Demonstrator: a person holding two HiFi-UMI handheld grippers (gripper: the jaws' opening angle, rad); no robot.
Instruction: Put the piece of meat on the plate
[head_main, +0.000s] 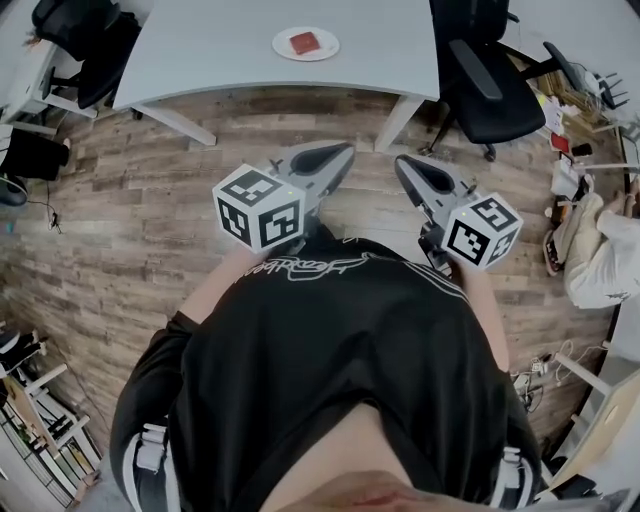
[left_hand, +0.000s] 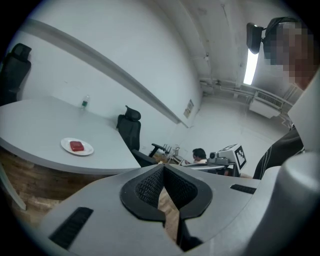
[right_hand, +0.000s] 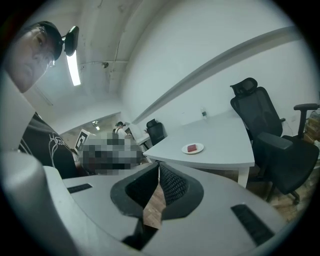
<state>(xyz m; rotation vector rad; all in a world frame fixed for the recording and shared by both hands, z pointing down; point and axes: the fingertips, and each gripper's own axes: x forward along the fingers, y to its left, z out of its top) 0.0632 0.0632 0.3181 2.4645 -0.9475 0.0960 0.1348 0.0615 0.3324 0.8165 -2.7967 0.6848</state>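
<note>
A red piece of meat (head_main: 304, 42) lies on a white plate (head_main: 327, 46) on the grey table (head_main: 200, 50), far ahead of me. My left gripper (head_main: 338, 153) and right gripper (head_main: 403, 164) are held close to my chest over the wooden floor, well short of the table. Both point toward it. Each is shut, with nothing between its jaws. In the left gripper view the plate (left_hand: 88, 148) with the meat (left_hand: 76, 146) shows at left beyond the shut tips (left_hand: 163, 168). The right gripper view has the plate (right_hand: 199, 147) and meat (right_hand: 192, 148) beyond its tips (right_hand: 159, 168).
A black office chair (head_main: 490, 90) stands at the table's right end, and another (head_main: 85, 40) at its left. White table legs (head_main: 395, 122) reach the wooden floor in front of me. Bags and clutter (head_main: 590, 240) line the right side, and a rack (head_main: 40, 410) stands at lower left.
</note>
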